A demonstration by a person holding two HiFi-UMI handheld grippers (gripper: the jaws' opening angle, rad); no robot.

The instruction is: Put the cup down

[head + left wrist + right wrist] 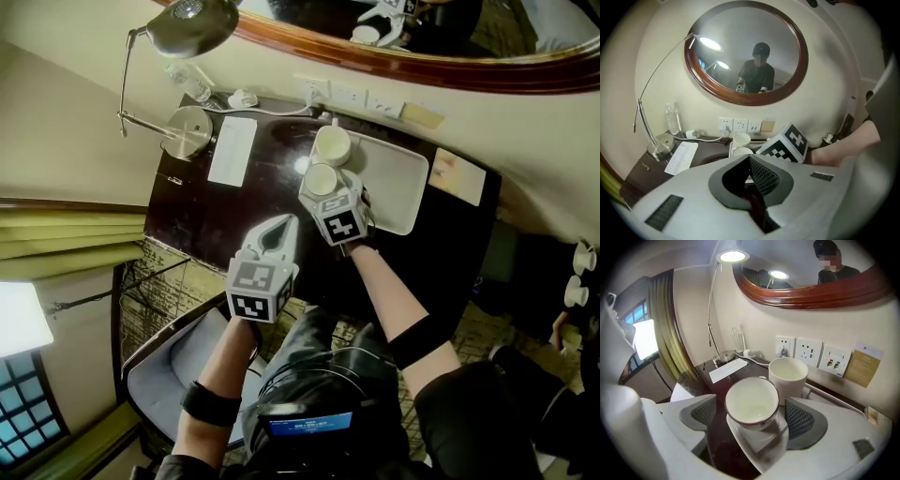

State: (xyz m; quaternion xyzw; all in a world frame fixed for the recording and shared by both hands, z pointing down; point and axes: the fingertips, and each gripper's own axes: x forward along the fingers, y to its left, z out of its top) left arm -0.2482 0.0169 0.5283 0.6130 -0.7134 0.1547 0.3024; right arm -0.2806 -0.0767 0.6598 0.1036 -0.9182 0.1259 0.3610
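Right tool (752, 420): jaws spread wide, holding nothing; a gap shows between each pad and the cup.
Cup (751, 401): white with a dark rim, upright and empty, standing between the right tool's jaws.
Cup's place: on the near left corner of the white tray (398, 192), which lies on the dark surface (197, 220) toward its back edge.
Second cup (787, 373): just behind the first, on the same tray.
Left tool (750, 183): jaws closed together and empty, held well apart from the cup, over the surface's front edge.
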